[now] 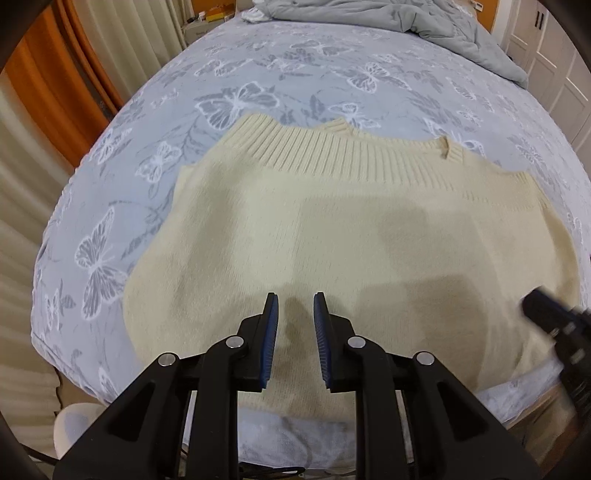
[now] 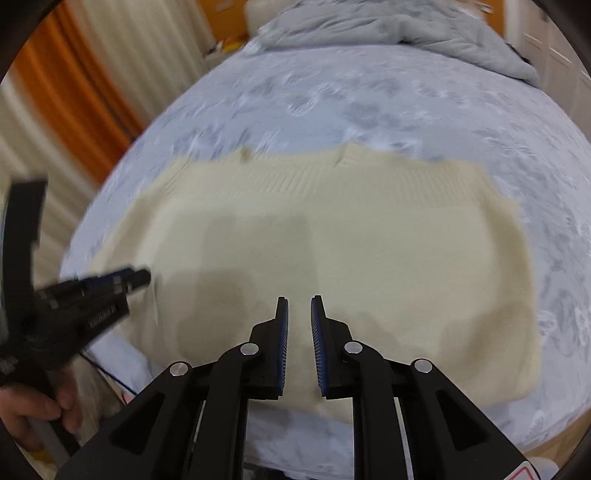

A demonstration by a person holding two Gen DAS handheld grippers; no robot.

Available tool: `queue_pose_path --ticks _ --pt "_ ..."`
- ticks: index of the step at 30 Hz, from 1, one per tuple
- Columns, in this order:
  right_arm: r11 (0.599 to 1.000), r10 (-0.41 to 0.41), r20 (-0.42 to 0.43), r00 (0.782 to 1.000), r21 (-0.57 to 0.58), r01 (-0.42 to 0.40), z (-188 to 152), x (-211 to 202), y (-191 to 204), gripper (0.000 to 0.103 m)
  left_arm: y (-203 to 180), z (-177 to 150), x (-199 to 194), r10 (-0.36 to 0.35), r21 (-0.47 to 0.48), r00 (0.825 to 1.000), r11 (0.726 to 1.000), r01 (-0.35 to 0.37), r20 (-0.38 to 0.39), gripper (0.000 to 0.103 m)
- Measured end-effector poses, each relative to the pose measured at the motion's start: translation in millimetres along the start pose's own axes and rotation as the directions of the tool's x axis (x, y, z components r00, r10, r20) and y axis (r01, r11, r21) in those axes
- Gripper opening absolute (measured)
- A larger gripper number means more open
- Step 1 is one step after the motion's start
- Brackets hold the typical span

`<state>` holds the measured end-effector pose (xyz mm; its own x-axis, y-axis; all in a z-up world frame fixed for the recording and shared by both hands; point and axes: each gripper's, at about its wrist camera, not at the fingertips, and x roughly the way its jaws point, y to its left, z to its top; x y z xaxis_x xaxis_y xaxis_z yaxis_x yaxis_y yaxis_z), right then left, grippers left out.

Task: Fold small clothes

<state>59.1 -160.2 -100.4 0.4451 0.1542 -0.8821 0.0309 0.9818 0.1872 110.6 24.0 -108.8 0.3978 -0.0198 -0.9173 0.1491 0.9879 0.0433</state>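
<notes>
A cream knitted sweater (image 1: 332, 229) lies folded flat on the bed, its ribbed hem at the far side; it also shows in the right wrist view (image 2: 332, 240). My left gripper (image 1: 295, 299) hovers over the sweater's near left part, jaws apart and empty. My right gripper (image 2: 299, 301) hovers over the near middle of the sweater, jaws apart and empty. The left gripper appears blurred at the left of the right wrist view (image 2: 136, 278). The right gripper shows at the right edge of the left wrist view (image 1: 535, 302).
The bed has a pale blue butterfly-print cover (image 1: 258, 85). A rumpled grey duvet (image 1: 388, 18) lies at the far end. Orange and cream curtains (image 1: 55, 85) hang on the left. White cupboard doors (image 1: 554, 66) stand at the right.
</notes>
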Motion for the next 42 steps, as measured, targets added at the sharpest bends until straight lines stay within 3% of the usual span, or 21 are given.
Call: queue_pose_path --ticks 2,5,7,12,16,22,29,33,36,42 --pt "0.999 -0.034 -0.115 0.993 -0.023 0.032 -12.9 34.8 5.8 0.014 0.8 -2.2 2.9 0.0 -0.005 1.0 1.0 0.0 -0.016 0.019" --pt "0.999 -0.03 -0.085 0.996 0.007 0.031 -13.5 25.0 10.0 0.015 1.6 -5.3 6.0 0.016 0.002 1.0 1.0 -0.016 -0.024 0.019" --pt "0.998 0.032 -0.057 0.998 0.053 -0.029 -8.3 13.5 8.5 0.015 2.9 -7.4 8.4 0.019 0.0 0.999 1.0 -0.019 -0.028 0.019" --pt "1.0 -0.013 -0.102 0.995 0.0 0.013 -14.7 38.6 11.7 0.011 -0.3 -9.4 14.1 0.03 0.005 0.999 1.0 -0.03 -0.03 0.019" --pt "0.996 0.035 -0.053 0.998 0.083 -0.031 -0.2 14.8 0.0 0.011 -1.0 -7.2 13.1 0.033 0.009 0.999 0.999 -0.033 -0.028 0.018" --pt "0.991 -0.056 0.012 0.998 0.12 0.054 16.0 -11.4 -38.8 0.011 -0.2 1.1 15.1 0.027 -0.006 0.999 1.0 -0.028 -0.039 0.019" --pt "0.976 -0.069 0.023 0.997 0.21 0.063 22.0 -3.5 -82.1 0.012 -1.3 7.8 21.0 0.026 -0.004 0.999 1.0 -0.026 -0.041 0.019" --pt "0.973 -0.093 -0.012 0.996 0.212 0.094 32.8 14.1 -93.6 0.012 -2.9 13.7 26.7 0.034 0.024 0.998 0.999 -0.033 -0.043 0.019" --pt "0.96 -0.1 -0.079 0.992 0.254 0.117 33.0 11.3 -99.4 0.012 -5.3 19.8 28.5 0.044 0.044 0.995 0.998 -0.04 -0.091 0.019" --pt "0.96 -0.167 -0.053 0.984 0.221 0.175 39.7 -13.7 -107.7 0.014 2.9 25.0 28.1 0.027 0.03 0.995 0.999 -0.024 -0.095 0.024"
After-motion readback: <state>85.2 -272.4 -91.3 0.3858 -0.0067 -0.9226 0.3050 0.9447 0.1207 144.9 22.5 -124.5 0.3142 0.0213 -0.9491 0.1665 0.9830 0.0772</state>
